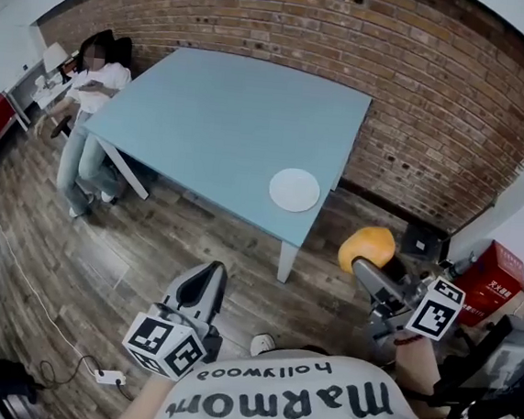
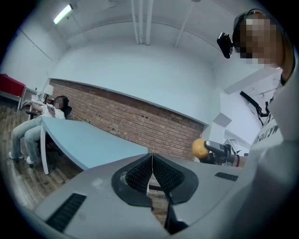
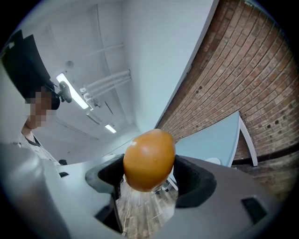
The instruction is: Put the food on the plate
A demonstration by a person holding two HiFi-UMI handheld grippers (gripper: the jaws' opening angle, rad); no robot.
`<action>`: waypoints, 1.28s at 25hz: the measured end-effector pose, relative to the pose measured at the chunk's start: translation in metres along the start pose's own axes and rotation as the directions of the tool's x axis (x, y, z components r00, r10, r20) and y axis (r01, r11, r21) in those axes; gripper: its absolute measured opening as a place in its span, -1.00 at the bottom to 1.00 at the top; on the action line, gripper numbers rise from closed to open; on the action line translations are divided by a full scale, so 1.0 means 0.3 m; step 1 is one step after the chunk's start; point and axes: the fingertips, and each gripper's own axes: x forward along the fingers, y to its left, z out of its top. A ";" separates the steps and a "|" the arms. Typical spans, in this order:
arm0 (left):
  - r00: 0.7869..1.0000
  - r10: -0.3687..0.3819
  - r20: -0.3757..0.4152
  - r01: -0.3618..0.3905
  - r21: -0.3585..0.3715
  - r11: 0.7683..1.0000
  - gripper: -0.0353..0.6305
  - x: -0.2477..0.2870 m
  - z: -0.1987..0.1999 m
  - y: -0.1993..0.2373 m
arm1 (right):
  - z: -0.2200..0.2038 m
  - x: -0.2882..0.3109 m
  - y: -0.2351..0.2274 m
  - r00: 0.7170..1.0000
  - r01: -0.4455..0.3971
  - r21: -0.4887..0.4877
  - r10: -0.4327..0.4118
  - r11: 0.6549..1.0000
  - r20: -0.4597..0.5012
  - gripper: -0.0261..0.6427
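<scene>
An orange, egg-shaped piece of food (image 1: 367,246) is clamped between the jaws of my right gripper (image 1: 368,260); it fills the middle of the right gripper view as the orange food (image 3: 149,160). It hangs over the wooden floor, off the table's near right corner. A white plate (image 1: 294,190) lies on the light blue table (image 1: 216,117) near that corner, bare. My left gripper (image 1: 201,286) is shut with nothing in it, low over the floor; in the left gripper view its pads (image 2: 140,175) touch, and the orange food (image 2: 200,148) shows at the right.
A person (image 1: 94,86) sits in a chair at the table's far left corner. A brick wall (image 1: 419,109) runs behind the table. A red box (image 1: 490,281) stands on the floor at the right. A power strip and cable (image 1: 108,376) lie on the floor at the lower left.
</scene>
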 end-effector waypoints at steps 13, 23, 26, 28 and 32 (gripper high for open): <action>1.000 0.000 0.029 0.001 -0.037 0.999 -0.87 0.151 0.097 0.259 | 0.066 0.261 -0.126 0.999 0.024 -0.016 -0.024 1.000 0.033 0.07; 0.992 0.097 0.076 -0.091 -0.084 0.992 -0.87 0.198 0.147 0.412 | 0.076 0.375 -0.246 0.999 0.050 0.001 -0.050 0.999 -0.002 0.07; 0.991 0.122 0.054 -0.115 -0.113 0.987 -0.87 0.225 0.133 0.453 | 0.073 0.401 -0.291 0.998 0.059 0.019 -0.059 0.998 -0.019 0.07; 0.990 0.137 0.040 -0.131 -0.124 0.984 -0.87 0.242 0.120 0.469 | 0.072 0.406 -0.329 0.997 0.073 0.037 -0.071 0.997 -0.031 0.07; 0.981 0.188 0.036 -0.182 -0.130 0.975 -0.87 0.274 0.111 0.517 | 0.072 0.434 -0.417 0.995 0.082 0.069 -0.078 0.994 -0.058 0.07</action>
